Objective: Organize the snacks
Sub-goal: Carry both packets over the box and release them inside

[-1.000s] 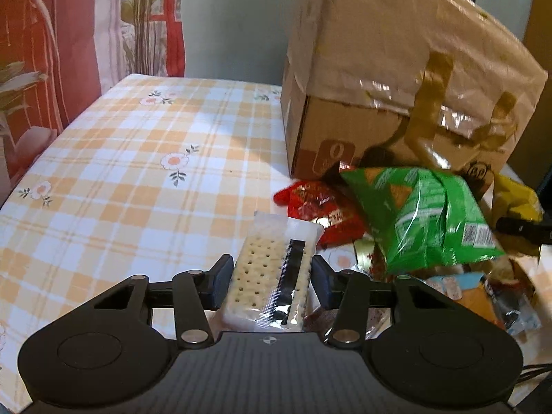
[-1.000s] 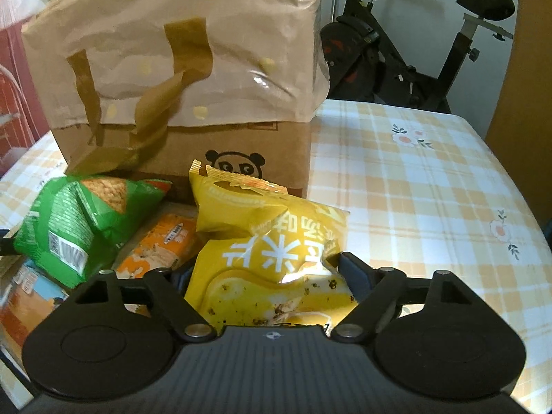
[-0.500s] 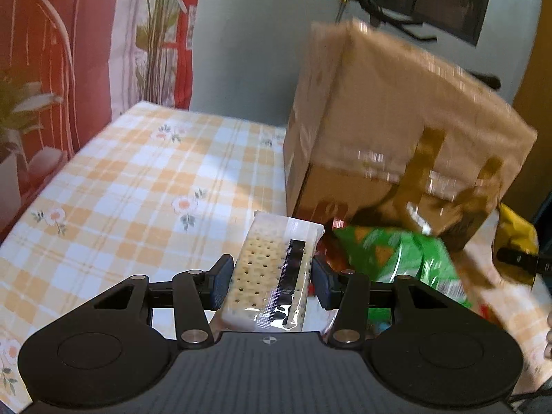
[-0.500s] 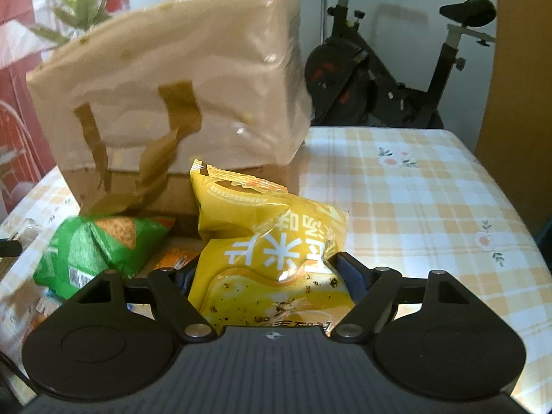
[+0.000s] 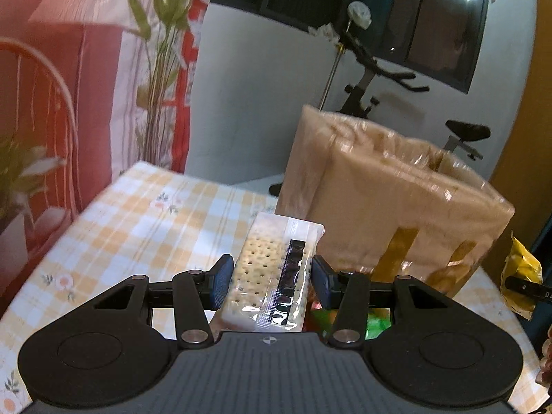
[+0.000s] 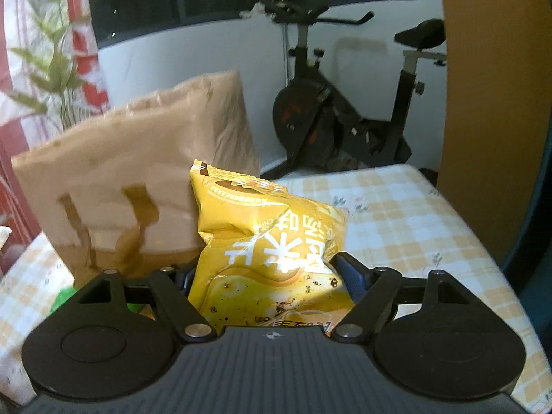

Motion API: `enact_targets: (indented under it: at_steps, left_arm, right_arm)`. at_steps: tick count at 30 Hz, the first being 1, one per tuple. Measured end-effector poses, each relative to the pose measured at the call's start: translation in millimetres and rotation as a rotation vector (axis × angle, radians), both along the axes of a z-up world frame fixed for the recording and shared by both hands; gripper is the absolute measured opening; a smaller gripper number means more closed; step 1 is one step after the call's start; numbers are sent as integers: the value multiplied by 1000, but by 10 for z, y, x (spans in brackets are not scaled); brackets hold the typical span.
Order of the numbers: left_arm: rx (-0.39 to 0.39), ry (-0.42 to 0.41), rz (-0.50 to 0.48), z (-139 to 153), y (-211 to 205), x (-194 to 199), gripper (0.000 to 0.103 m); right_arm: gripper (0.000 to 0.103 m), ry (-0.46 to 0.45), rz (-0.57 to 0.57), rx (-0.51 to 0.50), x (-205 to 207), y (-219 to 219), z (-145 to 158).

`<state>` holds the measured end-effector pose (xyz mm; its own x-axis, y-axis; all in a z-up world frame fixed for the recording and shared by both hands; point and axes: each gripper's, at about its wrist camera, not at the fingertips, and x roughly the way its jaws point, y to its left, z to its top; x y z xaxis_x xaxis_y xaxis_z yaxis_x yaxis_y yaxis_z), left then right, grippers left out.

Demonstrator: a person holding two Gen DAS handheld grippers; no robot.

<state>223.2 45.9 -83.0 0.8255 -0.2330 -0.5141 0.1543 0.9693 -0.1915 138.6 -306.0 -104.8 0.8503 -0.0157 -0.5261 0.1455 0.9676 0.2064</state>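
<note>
My left gripper (image 5: 269,281) is shut on a clear pack of crackers (image 5: 272,272), held up above the checked table (image 5: 138,227). Behind it stands a tall brown paper bag (image 5: 390,203) lined with plastic, its top open. My right gripper (image 6: 267,277) is shut on a yellow snack bag (image 6: 272,241), lifted in front of the same brown paper bag (image 6: 138,176). In the left wrist view the yellow snack bag (image 5: 521,276) shows at the right edge. A green chip bag (image 6: 63,298) peeks out low on the left, mostly hidden.
An exercise bike (image 6: 345,110) stands behind the table against the white wall. A plant (image 5: 162,51) and red-and-pink curtains are at the left. An orange panel (image 6: 490,103) rises at the right. Checked tablecloth (image 6: 407,220) stretches right of the bag.
Both grippers have risen with their packs, and the views have tilted up. The pile of snacks on the table has dropped almost out of sight, and the bag's open top now shows.
</note>
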Motion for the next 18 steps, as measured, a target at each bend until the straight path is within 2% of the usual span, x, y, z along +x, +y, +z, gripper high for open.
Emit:
enact_targets:
  at_steps: [9,18]
  left_arm:
    - [-44,-88,-53,411,-210,126,51]
    - [-28,-193,-137,825,-699,454,51]
  right_arm:
    - [79,-142,-47,-8,-18,-98,426]
    - [79,-302,66,-26,289,61,1005]
